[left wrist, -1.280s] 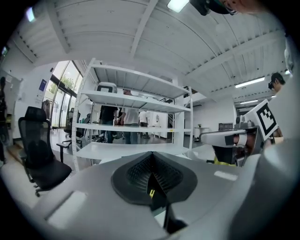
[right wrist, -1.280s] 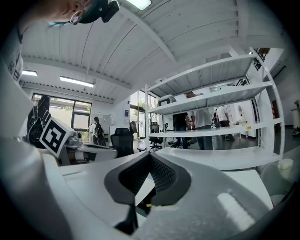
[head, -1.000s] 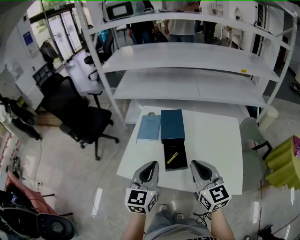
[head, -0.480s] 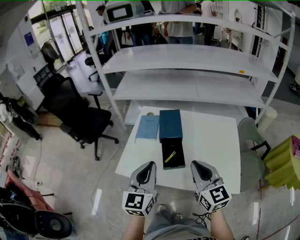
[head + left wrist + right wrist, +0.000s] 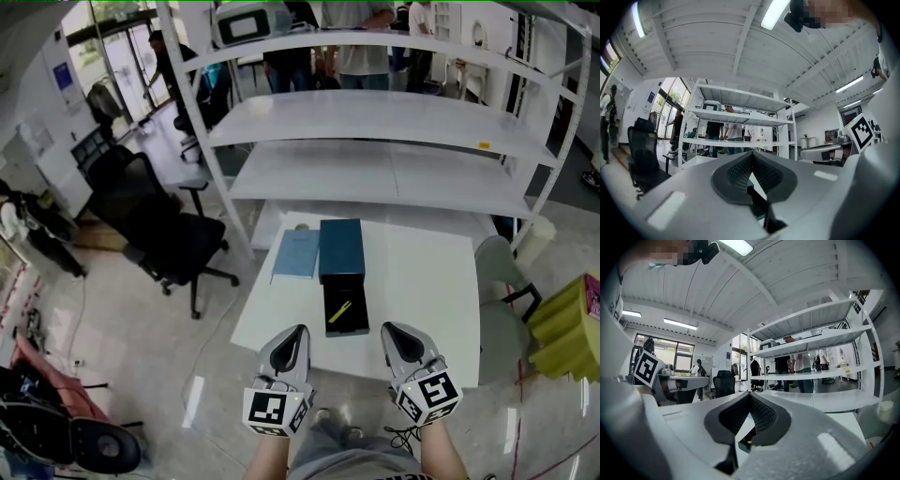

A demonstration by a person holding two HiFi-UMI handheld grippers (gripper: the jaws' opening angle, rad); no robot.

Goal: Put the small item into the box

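An open black box [image 5: 346,307] lies on the white table [image 5: 422,291], and a small yellow item [image 5: 341,311] rests inside it. Behind the box stands its dark teal lid [image 5: 340,248], with a blue booklet [image 5: 296,254] to its left. My left gripper [image 5: 298,331] hovers at the table's near edge, left of the box, its jaws shut and empty. My right gripper [image 5: 393,329] hovers to the right of the box, also shut and empty. In the left gripper view the pads [image 5: 740,171] meet at the tip. The right gripper view shows its pads [image 5: 761,413] touching too.
A white metal shelf rack [image 5: 384,112] rises behind the table. A black office chair [image 5: 155,225] stands at the left, and a grey chair [image 5: 497,267] at the table's right side. Several people stand beyond the rack. A yellow-green object [image 5: 567,328] sits on the floor at the right.
My left gripper has drawn back slightly toward me. The right gripper and the box with the yellow item have stayed in place. A person has come into view at the back left.
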